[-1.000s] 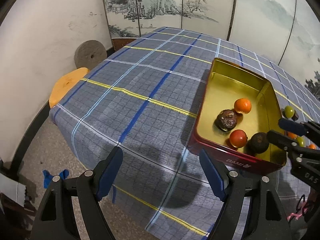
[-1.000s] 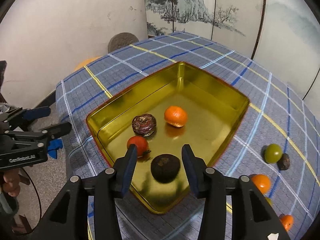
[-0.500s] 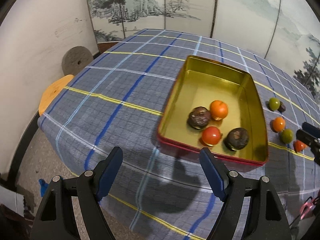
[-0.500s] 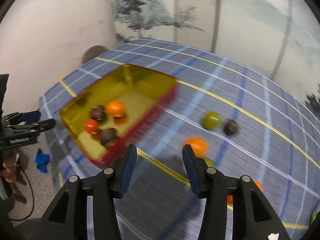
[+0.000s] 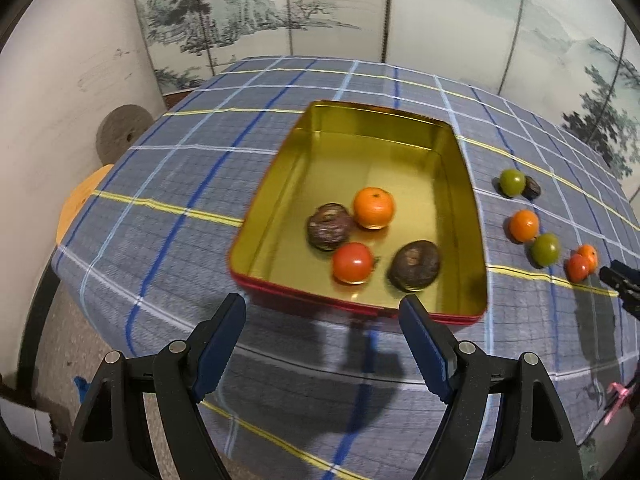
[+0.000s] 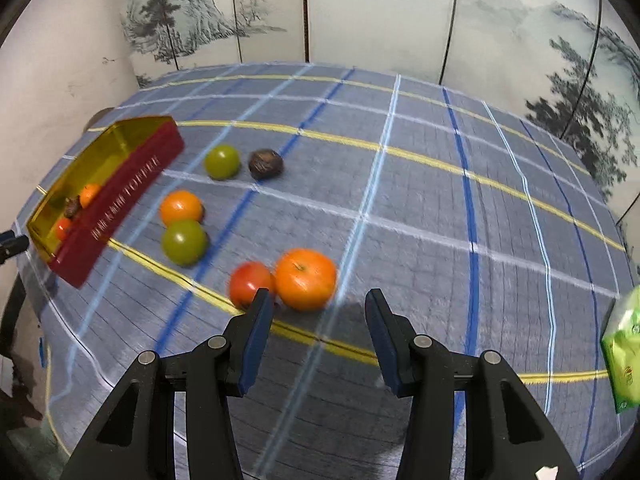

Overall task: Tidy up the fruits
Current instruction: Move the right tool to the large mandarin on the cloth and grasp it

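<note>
A red tin with a gold inside [image 5: 352, 152] [image 6: 120, 188] sits on the checked tablecloth. In it lie an orange [image 5: 373, 207], a red tomato [image 5: 353, 263] and two dark brown fruits [image 5: 329, 226] [image 5: 415, 265]. My left gripper [image 5: 322, 336] hovers open before the tin's near wall, nothing between its fingers. Right of the tin lie several loose fruits. My right gripper [image 6: 318, 316] stands open just short of an orange [image 6: 306, 279] and a red tomato [image 6: 250, 282]. Farther off lie a green fruit [image 6: 184, 241], an orange [image 6: 181, 207], another green fruit [image 6: 222, 161] and a brown one [image 6: 265, 164].
A painted folding screen [image 5: 360, 8] stands behind the table. A round stone disc [image 5: 120, 136] and an orange stool [image 5: 78, 204] sit at the left by the wall. A green packet [image 6: 624, 344] lies at the table's right edge. The right gripper's tip [image 5: 620, 280] shows beside the loose fruits.
My right gripper has swung from over the tin to the right, to the loose fruits, still open and empty. The left gripper has shifted so the tin sits centred ahead of it.
</note>
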A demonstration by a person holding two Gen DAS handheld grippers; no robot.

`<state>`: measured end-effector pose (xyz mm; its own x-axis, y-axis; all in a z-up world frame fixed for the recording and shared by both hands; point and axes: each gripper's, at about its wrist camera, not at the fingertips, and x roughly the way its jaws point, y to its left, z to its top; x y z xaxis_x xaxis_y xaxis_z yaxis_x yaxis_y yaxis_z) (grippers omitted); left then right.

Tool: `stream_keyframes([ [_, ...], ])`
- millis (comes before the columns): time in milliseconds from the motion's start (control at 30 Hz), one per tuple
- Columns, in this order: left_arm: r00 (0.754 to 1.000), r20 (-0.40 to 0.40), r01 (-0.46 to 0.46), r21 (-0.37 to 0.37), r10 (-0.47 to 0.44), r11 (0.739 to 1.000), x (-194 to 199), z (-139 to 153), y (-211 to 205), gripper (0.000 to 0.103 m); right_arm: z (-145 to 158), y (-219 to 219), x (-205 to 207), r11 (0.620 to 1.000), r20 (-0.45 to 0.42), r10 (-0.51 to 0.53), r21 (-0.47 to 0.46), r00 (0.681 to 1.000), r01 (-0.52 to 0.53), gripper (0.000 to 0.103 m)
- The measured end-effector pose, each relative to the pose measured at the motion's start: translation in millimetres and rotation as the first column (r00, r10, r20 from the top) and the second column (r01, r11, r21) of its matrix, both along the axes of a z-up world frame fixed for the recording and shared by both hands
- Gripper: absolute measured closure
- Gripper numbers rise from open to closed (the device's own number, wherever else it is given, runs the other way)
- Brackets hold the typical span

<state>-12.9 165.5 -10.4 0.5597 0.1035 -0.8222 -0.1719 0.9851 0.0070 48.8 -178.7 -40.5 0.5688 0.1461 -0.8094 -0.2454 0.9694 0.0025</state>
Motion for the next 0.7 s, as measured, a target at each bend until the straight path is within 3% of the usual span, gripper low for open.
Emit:
stream_keyframes([
  [700, 0.991, -0.019, 0.134, -0.017, -0.134, 0.991, 20.6, 1.4, -62.5, 0.024, -28.6, 10.6, 21.4, 0.998, -0.008, 0.055, 0.015, 0.998, -0.054, 0.058],
])
